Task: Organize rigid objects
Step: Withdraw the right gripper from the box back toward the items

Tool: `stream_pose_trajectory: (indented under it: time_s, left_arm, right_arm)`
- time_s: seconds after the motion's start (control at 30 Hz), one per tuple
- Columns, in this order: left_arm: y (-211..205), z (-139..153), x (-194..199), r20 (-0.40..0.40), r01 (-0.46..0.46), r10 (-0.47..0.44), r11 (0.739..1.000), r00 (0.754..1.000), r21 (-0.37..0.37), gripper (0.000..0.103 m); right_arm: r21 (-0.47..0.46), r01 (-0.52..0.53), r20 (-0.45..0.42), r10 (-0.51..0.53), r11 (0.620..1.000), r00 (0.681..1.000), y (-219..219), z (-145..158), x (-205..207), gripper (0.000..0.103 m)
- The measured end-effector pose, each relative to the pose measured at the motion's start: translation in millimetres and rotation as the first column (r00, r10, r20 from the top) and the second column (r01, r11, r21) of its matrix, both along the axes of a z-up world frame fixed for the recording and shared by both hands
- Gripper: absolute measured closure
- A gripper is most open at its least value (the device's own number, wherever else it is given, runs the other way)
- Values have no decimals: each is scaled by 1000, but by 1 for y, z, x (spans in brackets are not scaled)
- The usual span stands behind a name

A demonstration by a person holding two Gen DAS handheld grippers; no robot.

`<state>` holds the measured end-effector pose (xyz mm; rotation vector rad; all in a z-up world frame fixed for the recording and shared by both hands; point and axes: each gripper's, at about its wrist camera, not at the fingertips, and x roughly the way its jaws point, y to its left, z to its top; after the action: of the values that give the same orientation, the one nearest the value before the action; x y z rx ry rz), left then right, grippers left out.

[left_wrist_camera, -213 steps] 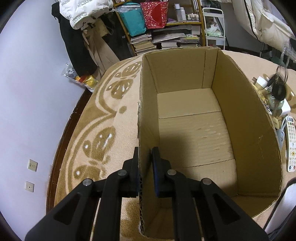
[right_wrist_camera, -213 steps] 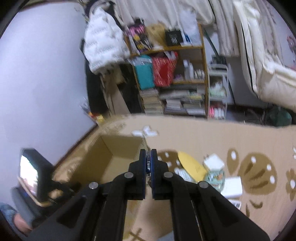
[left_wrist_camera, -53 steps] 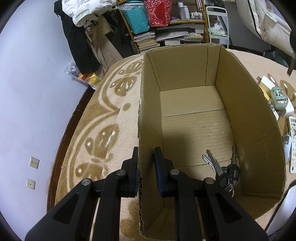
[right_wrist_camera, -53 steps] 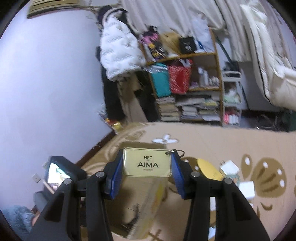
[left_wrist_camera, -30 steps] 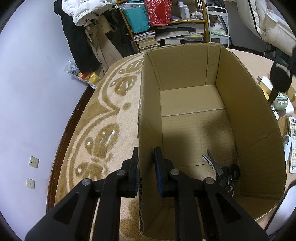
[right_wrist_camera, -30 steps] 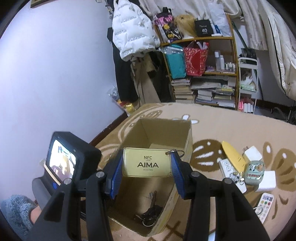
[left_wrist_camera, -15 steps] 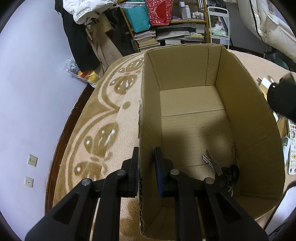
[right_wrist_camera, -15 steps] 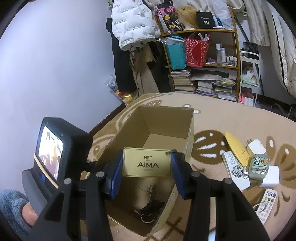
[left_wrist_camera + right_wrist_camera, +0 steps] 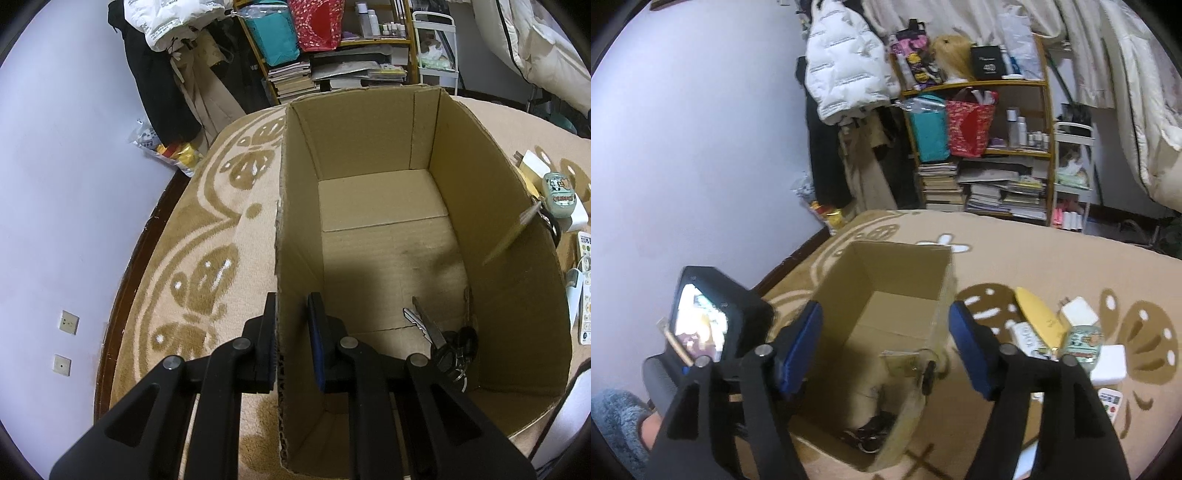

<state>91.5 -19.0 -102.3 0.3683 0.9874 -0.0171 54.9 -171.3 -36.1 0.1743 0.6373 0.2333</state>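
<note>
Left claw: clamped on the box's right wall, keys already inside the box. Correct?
Not quite. The left claw is clamped on the cardboard box's left wall, as the left wrist view shows. The keys do lie inside the box.

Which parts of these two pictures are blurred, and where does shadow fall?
Right wrist view: the gold card dropping between the opening jaws is smeared by motion. Left wrist view: it is a faint streak; the cardboard box is sharp, with shadow across its floor.
</note>
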Motion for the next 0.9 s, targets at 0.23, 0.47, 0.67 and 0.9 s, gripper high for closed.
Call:
stream_pose_trajectory:
  time_s: [0.23,0.47,0.67,0.9]
  left_arm:
    - [2,2,1,-8,-8,8,1000,1000,-16,88]
    - [3,3,1,-8,-8,7,1000,1000,-13,88]
    - [2,3,2,-9,-7,7,1000,1000,-15,88]
    - [6,3,6,-17,-15,15,1000,1000,-25,88]
  right_arm:
    - [45,41,-78,-38,998,996,-24,-17,9,24]
    - [119,33,-183,-11,992,983,-28,-49,23,30]
    - [105,6,-204,15,994,979,-16,-61,31,67]
    - [27,7,-180,-2,1000,984,-7,-54,28,87]
